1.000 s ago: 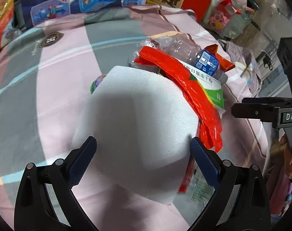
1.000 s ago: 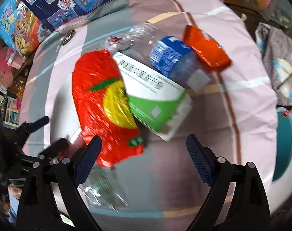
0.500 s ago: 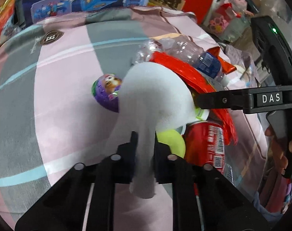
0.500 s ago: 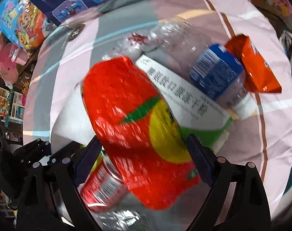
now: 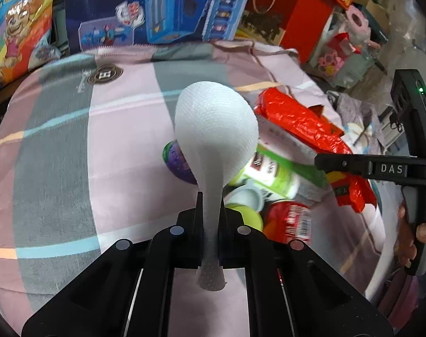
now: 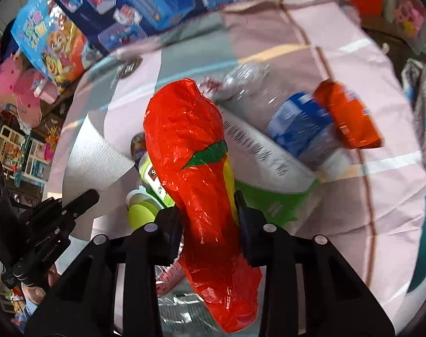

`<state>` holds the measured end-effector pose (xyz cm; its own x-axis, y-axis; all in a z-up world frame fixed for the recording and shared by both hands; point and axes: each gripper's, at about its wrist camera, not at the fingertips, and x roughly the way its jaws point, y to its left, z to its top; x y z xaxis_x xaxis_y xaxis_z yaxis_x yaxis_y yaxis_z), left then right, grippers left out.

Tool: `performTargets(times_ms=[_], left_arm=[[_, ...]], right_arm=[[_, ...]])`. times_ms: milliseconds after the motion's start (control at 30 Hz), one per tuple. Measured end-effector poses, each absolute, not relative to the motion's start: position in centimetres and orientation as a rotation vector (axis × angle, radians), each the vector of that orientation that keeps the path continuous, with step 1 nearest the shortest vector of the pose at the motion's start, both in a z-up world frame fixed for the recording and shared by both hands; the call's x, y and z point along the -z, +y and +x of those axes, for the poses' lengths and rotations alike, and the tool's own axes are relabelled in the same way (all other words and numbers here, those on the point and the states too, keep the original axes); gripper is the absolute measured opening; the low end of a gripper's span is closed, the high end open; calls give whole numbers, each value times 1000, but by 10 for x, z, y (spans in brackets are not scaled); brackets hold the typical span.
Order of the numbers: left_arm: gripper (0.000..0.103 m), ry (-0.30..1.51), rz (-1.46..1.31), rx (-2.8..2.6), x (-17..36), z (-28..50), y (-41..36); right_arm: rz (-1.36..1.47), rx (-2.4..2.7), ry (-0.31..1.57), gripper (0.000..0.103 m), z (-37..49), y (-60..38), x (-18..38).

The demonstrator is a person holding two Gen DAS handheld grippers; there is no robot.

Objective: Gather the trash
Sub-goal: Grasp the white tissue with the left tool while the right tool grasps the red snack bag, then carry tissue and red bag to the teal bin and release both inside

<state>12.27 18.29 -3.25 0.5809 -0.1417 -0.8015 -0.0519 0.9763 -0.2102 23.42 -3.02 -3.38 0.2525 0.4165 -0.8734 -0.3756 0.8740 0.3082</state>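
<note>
Now both claws grip trash: the left claw (image 5: 210,210) pinches a paper towel (image 5: 215,129), the right claw (image 6: 208,216) a red wrapper (image 6: 196,151), above the pile at three o'clock on the bed (image 5: 58,151). Next, probably, carrying both to a bin.

Matt dimpled paper towel (image 5: 215,129); glossy crinkled red plastic wrapper (image 6: 196,151); soft striped cloth (image 5: 58,146).
</note>
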Motion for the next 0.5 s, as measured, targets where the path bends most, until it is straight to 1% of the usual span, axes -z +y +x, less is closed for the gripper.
performTargets(times_ms=[200,500], left_arm=[[8,924,-206,138,9,119,145],[8,926,-139,308,-13,134,40]], right_arm=[[132,-474,1161,31,226,-94,20],[260,-325,1100,31,206,-218,8]])
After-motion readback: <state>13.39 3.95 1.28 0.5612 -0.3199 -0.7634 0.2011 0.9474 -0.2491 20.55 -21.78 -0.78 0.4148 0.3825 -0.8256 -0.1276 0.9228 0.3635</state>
